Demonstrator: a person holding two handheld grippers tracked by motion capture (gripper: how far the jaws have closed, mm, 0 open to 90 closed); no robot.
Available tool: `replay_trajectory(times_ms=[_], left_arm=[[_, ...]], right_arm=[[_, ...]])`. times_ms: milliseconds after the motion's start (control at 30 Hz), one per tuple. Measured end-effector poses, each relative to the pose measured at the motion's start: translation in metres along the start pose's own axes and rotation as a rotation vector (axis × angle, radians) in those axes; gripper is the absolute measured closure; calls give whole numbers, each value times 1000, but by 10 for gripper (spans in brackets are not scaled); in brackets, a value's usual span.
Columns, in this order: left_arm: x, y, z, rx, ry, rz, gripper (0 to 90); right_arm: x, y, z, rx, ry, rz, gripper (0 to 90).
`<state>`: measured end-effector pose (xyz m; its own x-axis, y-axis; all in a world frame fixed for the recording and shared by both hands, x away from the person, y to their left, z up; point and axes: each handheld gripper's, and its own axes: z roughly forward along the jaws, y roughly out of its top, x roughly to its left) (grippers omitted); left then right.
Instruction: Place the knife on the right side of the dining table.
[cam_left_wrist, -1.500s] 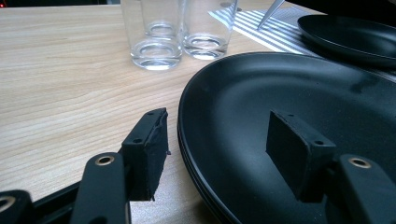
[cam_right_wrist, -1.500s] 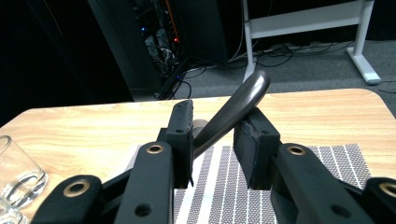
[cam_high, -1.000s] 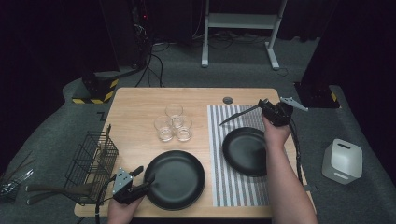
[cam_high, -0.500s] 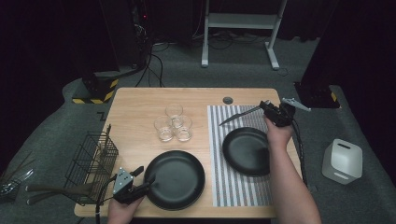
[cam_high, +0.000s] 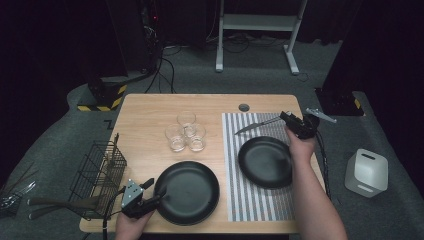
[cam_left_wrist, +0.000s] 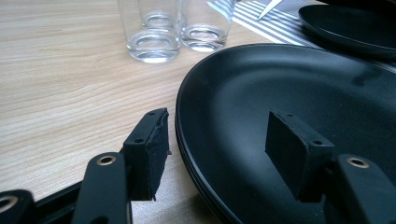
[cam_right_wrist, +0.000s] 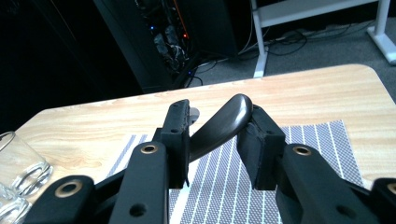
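The right gripper (cam_high: 292, 121), in the upper right of the high view, is holding a knife (cam_high: 256, 125) by its dark handle (cam_right_wrist: 219, 125), the blade reaching left over the striped mat (cam_high: 250, 200). In the right gripper view the handle is lying slantwise between the jaws, touching both but not squarely clamped. That is the main risk as I am judging it: the handle is rounded and glossy, and with so light a pinch it could be rolling or slipping out, dropping the knife onto the mat or against the rim of the far plate (cam_high: 265, 161) just below it. The blade is slim, pale and pointed, its tip near the mat's upper left part.

At the lower left of the high view, the left gripper (cam_high: 150, 192) is sitting with its jaws apart astride the rim of the near plate (cam_left_wrist: 289, 93), one jaw outside on the wood and one over the plate's inside; neither pad is pressing the rim. A careless closing there could be tipping or sliding this shallow black plate off the front edge of the table (cam_high: 150, 107)
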<state>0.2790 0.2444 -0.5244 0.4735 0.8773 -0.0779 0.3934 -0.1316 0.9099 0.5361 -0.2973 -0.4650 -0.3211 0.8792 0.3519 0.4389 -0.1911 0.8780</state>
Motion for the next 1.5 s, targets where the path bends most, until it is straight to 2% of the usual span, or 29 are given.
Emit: replay_trajectory(times_ms=[500, 867, 1500], left_arm=[[1, 1, 1, 14, -4, -7, 396], [1, 1, 2, 22, -8, -13, 396], [2, 2, 3, 39, -17, -16, 396]], right_arm=[[-18, -10, 0, 19, 0, 53, 640], [-23, -13, 3, 25, 8, 74, 635], [-33, -14, 5, 77, 6, 113, 627]])
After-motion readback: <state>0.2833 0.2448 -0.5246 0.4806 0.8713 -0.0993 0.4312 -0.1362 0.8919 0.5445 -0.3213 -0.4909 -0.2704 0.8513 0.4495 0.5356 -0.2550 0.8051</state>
